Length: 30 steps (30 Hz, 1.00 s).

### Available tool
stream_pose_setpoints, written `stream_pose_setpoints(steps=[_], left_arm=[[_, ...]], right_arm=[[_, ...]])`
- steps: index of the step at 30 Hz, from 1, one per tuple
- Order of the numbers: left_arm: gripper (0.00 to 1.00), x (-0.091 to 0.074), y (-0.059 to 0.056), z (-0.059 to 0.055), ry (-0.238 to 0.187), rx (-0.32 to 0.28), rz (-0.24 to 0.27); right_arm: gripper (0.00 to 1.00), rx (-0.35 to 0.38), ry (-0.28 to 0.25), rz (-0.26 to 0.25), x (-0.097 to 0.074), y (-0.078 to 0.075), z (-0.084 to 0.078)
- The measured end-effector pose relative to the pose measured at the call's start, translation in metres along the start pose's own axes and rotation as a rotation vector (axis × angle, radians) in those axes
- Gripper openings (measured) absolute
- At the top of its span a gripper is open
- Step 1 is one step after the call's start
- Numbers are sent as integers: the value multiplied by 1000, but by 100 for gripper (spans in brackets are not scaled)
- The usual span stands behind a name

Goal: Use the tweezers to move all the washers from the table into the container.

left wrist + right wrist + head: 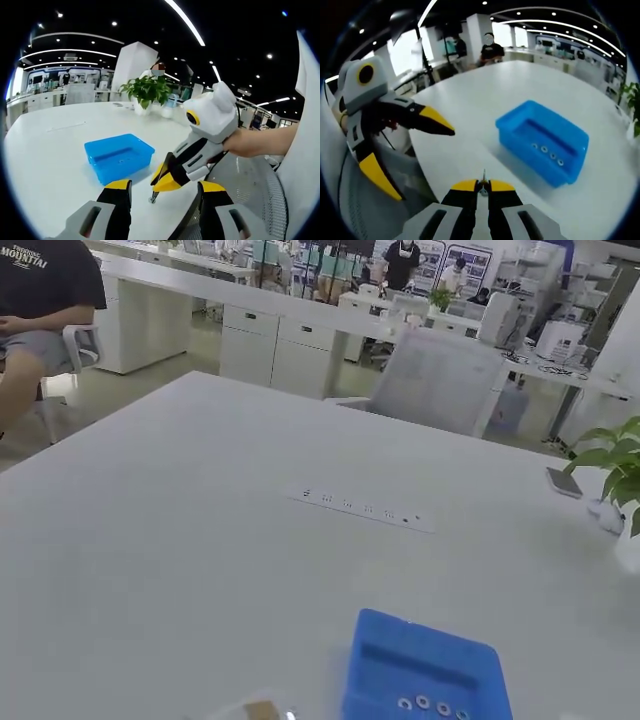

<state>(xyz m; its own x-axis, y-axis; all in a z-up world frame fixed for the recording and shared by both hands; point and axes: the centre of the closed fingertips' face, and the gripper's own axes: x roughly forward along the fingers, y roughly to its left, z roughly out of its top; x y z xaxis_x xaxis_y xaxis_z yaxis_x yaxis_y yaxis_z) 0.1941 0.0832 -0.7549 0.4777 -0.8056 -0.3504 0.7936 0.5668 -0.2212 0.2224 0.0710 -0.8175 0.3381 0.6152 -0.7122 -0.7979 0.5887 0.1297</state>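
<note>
Blue container (536, 165) with washers (547, 151) inside; right hand-held gripper (483, 186) tight on tweezers (483, 175), left hand-held gripper (165, 186) wide apart.

On the white flat tabletop (150, 540), the blue rectangular plastic container (420, 638) sits near, small metal ring washers (432, 705) in it. The white recessed socket strip (362, 508) lies beyond, the green leafy potted plant (612, 462) far right.

Head view: high, at near edge of counter (180, 540), facing forward and down. Container (425, 670) close, cut by bottom edge.

Left gripper view: low, near counter edge, facing along left tongs (165, 186) toward plant (146, 91). Container at mid-distance.

Right gripper view: higher, facing along right tongs (482, 186) and tweezers (483, 176). Container near, seen from above.

Shared by all three: container, counter top. Each gripper view catches other tongs.
</note>
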Motion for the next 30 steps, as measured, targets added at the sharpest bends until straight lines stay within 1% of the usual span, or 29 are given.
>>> stream_pose_setpoints(steps=[11,18,26,28,30], left_arm=[[52,-1,1,1,-9,1,0],[52,-1,1,2,-12,3,0],[52,-1,1,2,-10,8,5],[52,-1,1,2,-13,8,5],[52,-2,2,3,-15,8,7]], right_arm=[[4,-21,22,42,4,13,2],[4,-22,29,64,6,18,2],[4,-22,32,76,6,21,2],[4,-29,44,80,6,22,-1],[4,-24,37,83,6,22,0]])
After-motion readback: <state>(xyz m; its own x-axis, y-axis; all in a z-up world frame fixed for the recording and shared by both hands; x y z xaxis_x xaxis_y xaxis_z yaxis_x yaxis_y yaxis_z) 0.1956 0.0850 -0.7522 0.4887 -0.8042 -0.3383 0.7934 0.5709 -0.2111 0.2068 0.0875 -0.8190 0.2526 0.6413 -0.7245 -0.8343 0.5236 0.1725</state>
